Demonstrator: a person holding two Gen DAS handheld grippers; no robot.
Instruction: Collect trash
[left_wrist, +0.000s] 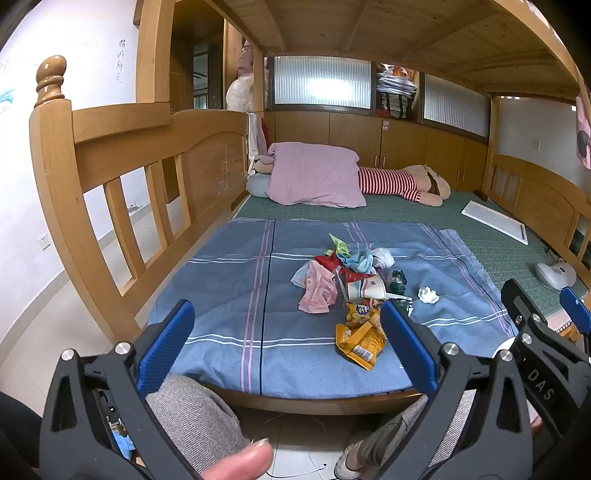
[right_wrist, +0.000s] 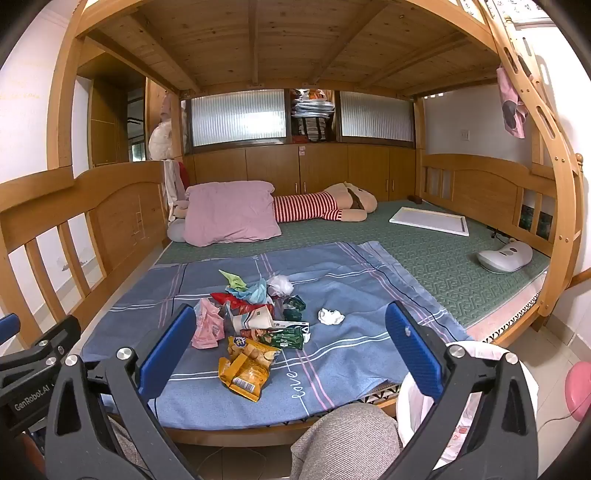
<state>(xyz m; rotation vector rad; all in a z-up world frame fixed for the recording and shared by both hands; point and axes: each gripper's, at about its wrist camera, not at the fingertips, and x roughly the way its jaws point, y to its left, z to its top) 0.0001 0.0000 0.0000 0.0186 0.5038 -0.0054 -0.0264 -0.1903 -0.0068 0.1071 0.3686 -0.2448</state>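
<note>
Left wrist: nothing collected yet. Trash pile (left_wrist: 351, 284) sits mid-sheet (left_wrist: 229, 295), left gripper (left_wrist: 288, 332) spread wide, empty, hanging near the bed edge. Rail (left_wrist: 122, 147) left, open room ahead. Right wrist: right gripper (right_wrist: 290, 339) also released, empty; white bag (right_wrist: 417, 402) near right, tissue (right_wrist: 330, 316) apart right of pile.

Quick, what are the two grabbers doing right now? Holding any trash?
Left hand-held gripper: open, holding nothing.
Right hand-held gripper: open, holding nothing.
</note>
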